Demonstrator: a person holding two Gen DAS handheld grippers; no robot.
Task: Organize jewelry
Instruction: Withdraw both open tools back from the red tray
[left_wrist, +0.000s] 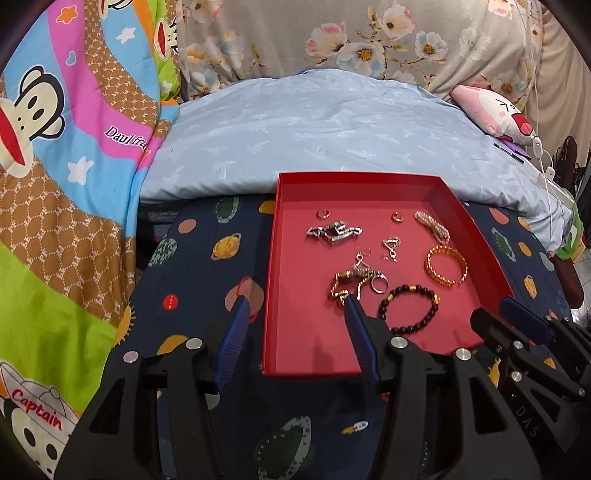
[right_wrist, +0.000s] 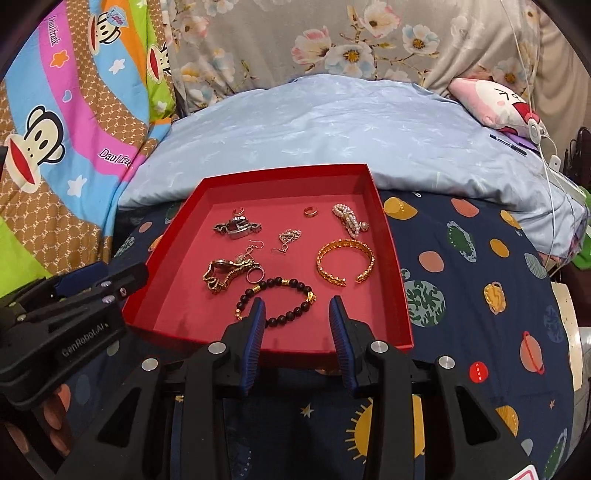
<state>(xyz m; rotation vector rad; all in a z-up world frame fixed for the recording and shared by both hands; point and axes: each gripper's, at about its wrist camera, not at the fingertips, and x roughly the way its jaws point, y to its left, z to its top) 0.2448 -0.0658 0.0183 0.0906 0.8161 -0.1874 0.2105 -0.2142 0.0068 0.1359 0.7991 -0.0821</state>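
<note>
Jewelry all inside red tray (right_wrist: 397, 295), tray on navy planet-print bedsheet (right_wrist: 480, 266). Left gripper (left_wrist: 297, 301) spread wide, empty, straddling tray's left wall: left finger over sheet outside tray, right fingertip over tray floor just at tangled gold chain cluster (left_wrist: 351, 282); contact with chain unclear. Right gripper (right_wrist: 297, 304) also spread, empty, tips low over near part of tray. Black bead bracelet (right_wrist: 275, 299) right at right gripper's tips, left fingertip overlapping its near arc, most of loop lying between and ahead of tips; touching or not, cannot tell. Gold cuff bangle (right_wrist: 345, 262) just ahead and slightly right of right gripper, open ends facing gripper. Gold chain cluster with ring (right_wrist: 231, 275) ahead-left of right gripper. Small silver earring pieces (right_wrist: 288, 238) further ahead, centre. Silver watch-like piece (right_wrist: 238, 227) far ahead-left. Pearl strand (right_wrist: 349, 219) far ahead-right, near tray's far right corner. Two small gold rings (right_wrist: 311, 211) toward far wall, apart from each other. From left wrist view, bangle (left_wrist: 447, 266) and bead bracelet (left_wrist: 410, 308) sit to right of left gripper's right finger. Right gripper body visible at lower right there (left_wrist: 524, 321), beside tray's right wall. Light blue duvet (left_wrist: 314, 125) beyond tray.
</note>
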